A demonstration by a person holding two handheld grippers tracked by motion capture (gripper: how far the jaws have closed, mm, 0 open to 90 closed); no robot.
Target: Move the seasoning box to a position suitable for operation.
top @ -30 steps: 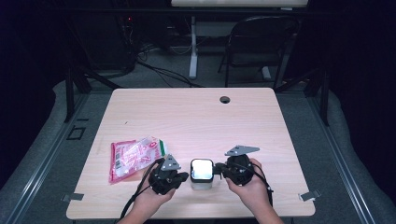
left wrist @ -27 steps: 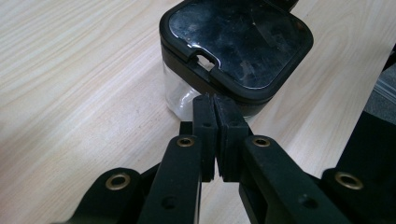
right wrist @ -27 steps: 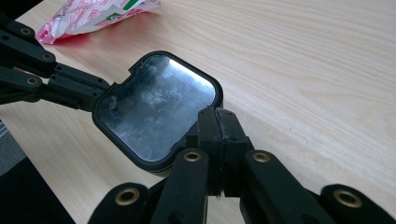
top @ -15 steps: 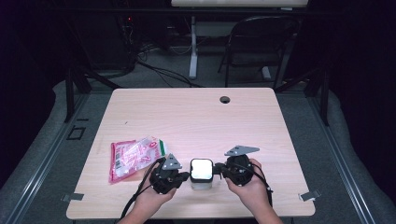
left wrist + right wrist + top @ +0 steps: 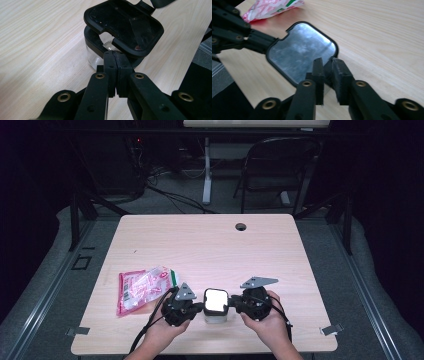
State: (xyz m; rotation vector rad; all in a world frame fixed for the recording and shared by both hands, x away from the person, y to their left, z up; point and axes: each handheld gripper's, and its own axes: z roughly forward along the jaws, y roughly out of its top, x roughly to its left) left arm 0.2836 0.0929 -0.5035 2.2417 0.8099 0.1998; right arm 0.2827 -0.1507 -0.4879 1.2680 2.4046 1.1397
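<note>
A small clear container [image 5: 216,306] with a black-rimmed lid [image 5: 125,25] stands near the table's front edge, between both grippers. The lid [image 5: 299,50] is tilted up off the clear body [image 5: 93,56]. My left gripper [image 5: 200,307] comes from the left. Its jaws [image 5: 115,53] are pressed together at the container's black rim, under a notch in the lid. My right gripper [image 5: 231,306] comes from the right. Its jaws [image 5: 327,62] have just been opening and stand slightly apart, with the lid's near edge in the gap and not pinched.
A red and white plastic bag [image 5: 142,287] lies left of the grippers, close to the left hand. A round cable hole [image 5: 241,226] sits at the table's far side. A dark chair [image 5: 280,165] stands beyond the table.
</note>
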